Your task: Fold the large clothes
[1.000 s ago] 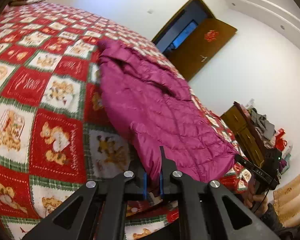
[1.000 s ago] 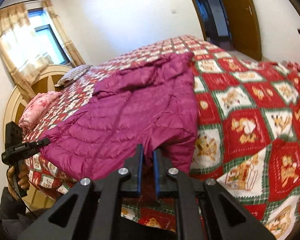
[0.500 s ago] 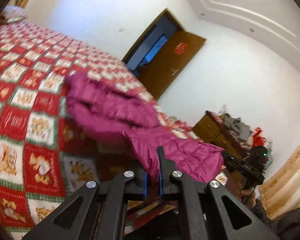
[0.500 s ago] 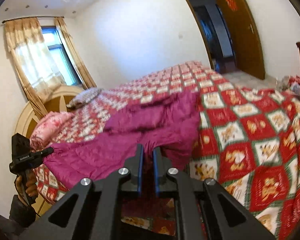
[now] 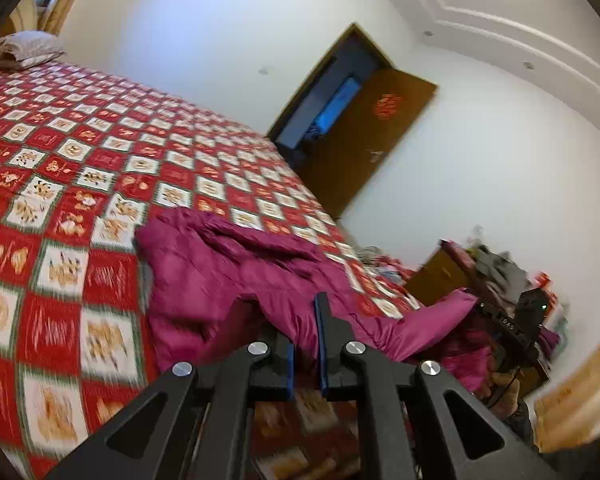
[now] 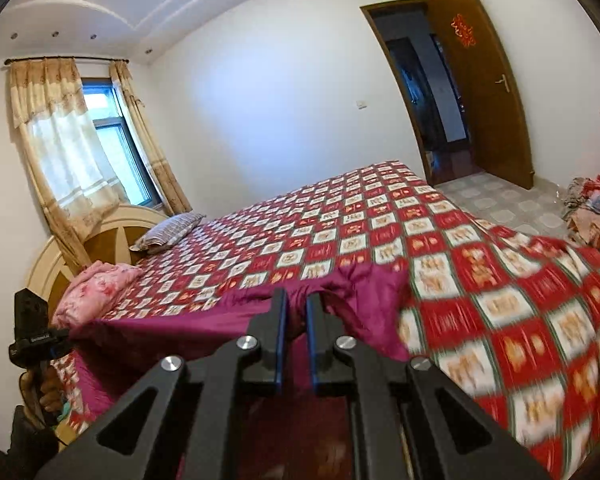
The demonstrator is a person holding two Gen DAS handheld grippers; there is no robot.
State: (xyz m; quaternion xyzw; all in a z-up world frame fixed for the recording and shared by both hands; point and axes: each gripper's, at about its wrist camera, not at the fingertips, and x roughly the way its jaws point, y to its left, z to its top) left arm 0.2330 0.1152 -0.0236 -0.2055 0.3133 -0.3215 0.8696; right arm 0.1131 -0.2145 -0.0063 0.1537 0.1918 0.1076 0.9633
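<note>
A magenta quilted puffer jacket (image 5: 220, 280) lies partly on the red checkered bedspread (image 5: 60, 168), its near hem lifted off the bed. My left gripper (image 5: 305, 320) is shut on one bottom corner of the jacket. My right gripper (image 6: 296, 308) is shut on the other bottom corner of the jacket (image 6: 364, 292). The hem hangs stretched between the two grippers (image 6: 160, 328). The right gripper shows in the left wrist view (image 5: 508, 328), and the left gripper shows in the right wrist view (image 6: 32, 340). The jacket's far part stays bunched on the bed.
The bed carries a striped pillow (image 6: 168, 232) and a pink folded blanket (image 6: 96, 284) near the headboard (image 6: 112, 232). A brown door (image 6: 484, 80) stands open. A wooden dresser (image 5: 440, 276) with piled clothes stands beyond the bed's foot. A curtained window (image 6: 80, 140) is behind the headboard.
Both grippers have risen and pulled back with the jacket's hem. The near half of the jacket has lifted off the bed and the far part has bunched up.
</note>
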